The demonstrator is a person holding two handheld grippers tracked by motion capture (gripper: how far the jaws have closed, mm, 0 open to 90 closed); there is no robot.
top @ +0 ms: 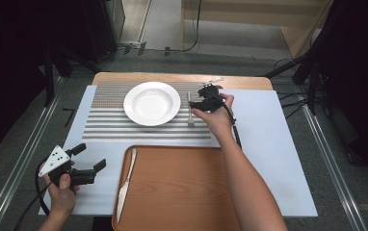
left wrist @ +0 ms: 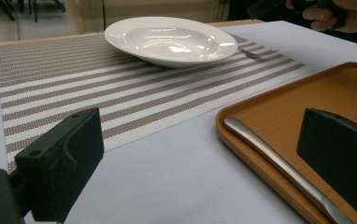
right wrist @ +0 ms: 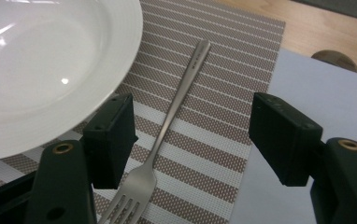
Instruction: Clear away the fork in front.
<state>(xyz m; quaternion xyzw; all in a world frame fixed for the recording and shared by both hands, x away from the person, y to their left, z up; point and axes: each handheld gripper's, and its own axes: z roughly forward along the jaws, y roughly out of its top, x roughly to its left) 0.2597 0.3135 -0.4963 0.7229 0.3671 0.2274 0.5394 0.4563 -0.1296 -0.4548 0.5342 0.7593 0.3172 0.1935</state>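
Nearest to us, our left tool [top: 89, 157] waits with its jaws spread and nothing between them, parked beside the near left corner of the wooden tray [top: 182, 192]; just off its right jaw the knife [top: 125, 183] lies along the tray's left rim, likely the next piece to be laid out. Farther out, our right tool [right wrist: 193, 135] hangs over the fork [right wrist: 167, 135] on the striped placemat [top: 105, 126], its jaws apart and straddling the handle without pressing on it. We read this as either a release or a grip about to form; we cannot tell which. The fork rests flat, tines toward us, handle running away. Just beyond the left jaw sits the white plate [top: 151, 103], so the fork lies alongside it as a place setting would ask, all upon the white-covered worktop [top: 278, 144].
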